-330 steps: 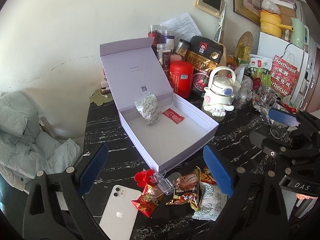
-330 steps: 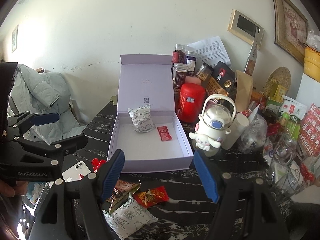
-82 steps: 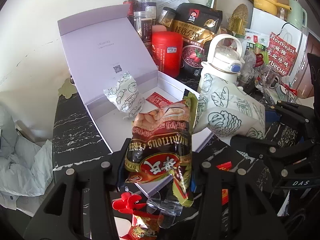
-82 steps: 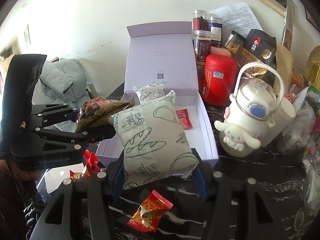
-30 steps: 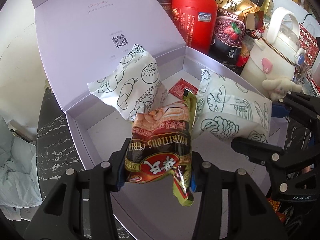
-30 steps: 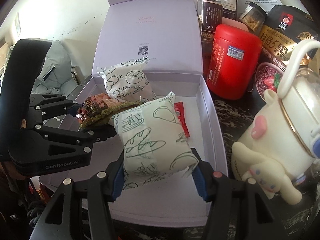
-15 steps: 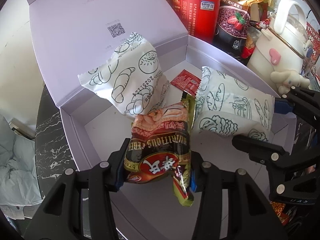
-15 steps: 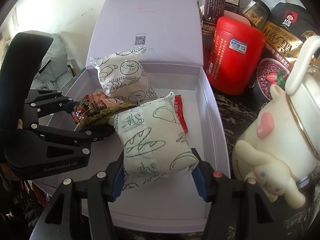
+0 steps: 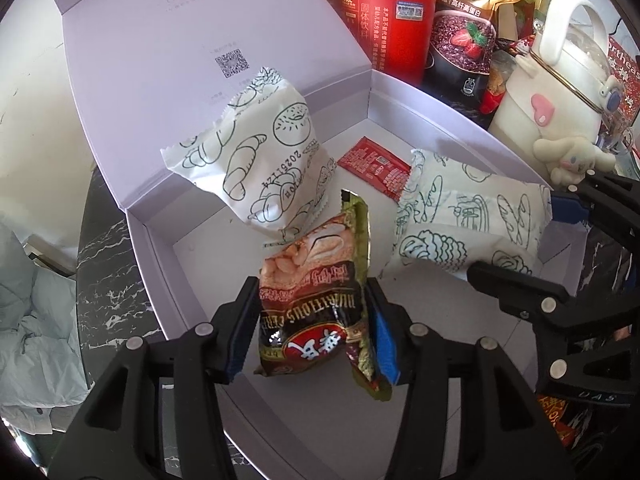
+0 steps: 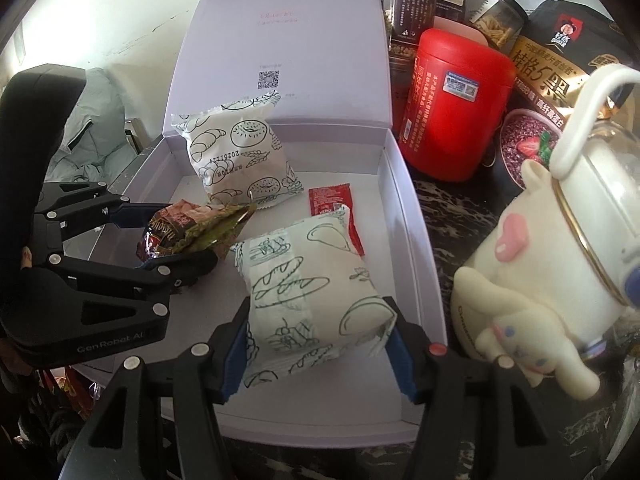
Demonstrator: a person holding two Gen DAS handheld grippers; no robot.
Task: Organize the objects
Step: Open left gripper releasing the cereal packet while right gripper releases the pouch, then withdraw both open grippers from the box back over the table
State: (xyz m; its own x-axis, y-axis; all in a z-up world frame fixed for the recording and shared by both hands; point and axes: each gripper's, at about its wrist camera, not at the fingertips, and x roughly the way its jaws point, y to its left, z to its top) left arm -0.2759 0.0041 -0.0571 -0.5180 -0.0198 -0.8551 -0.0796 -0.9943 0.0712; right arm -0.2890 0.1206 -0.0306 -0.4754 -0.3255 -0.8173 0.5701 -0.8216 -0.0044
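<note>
An open lilac box [image 9: 156, 280] [image 10: 408, 220] holds a white bread-print packet [image 9: 256, 160] [image 10: 236, 156] leaning on its back wall. A red sachet [image 9: 374, 168] [image 10: 328, 198] lies flat beside that packet. My left gripper [image 9: 310, 292] [image 10: 180, 236] holds a brown snack packet [image 9: 308, 320] [image 10: 188, 224] over the box floor. Its jaws are opening, with the packet still between the pads. My right gripper [image 10: 318, 312] [image 9: 516, 240] grips a second bread-print packet [image 10: 312, 280] [image 9: 460, 220] just right of it. Those jaws are also easing open, pads still on the packet.
Close behind the box's right side stand a red canister [image 9: 384, 12] [image 10: 452, 108], jars [image 10: 408, 0] and an oat bag [image 10: 560, 64]. A white kettle-shaped bottle with a plush figure [image 10: 560, 260] [image 9: 560, 100] crowds the right wall. The black marble table [image 9: 108, 260] and a grey jacket [image 9: 24, 300] lie left.
Both grippers carried their packets from outside the box to over its floor. In the last second the left pads have drawn slightly apart around the brown packet; both hands stay put.
</note>
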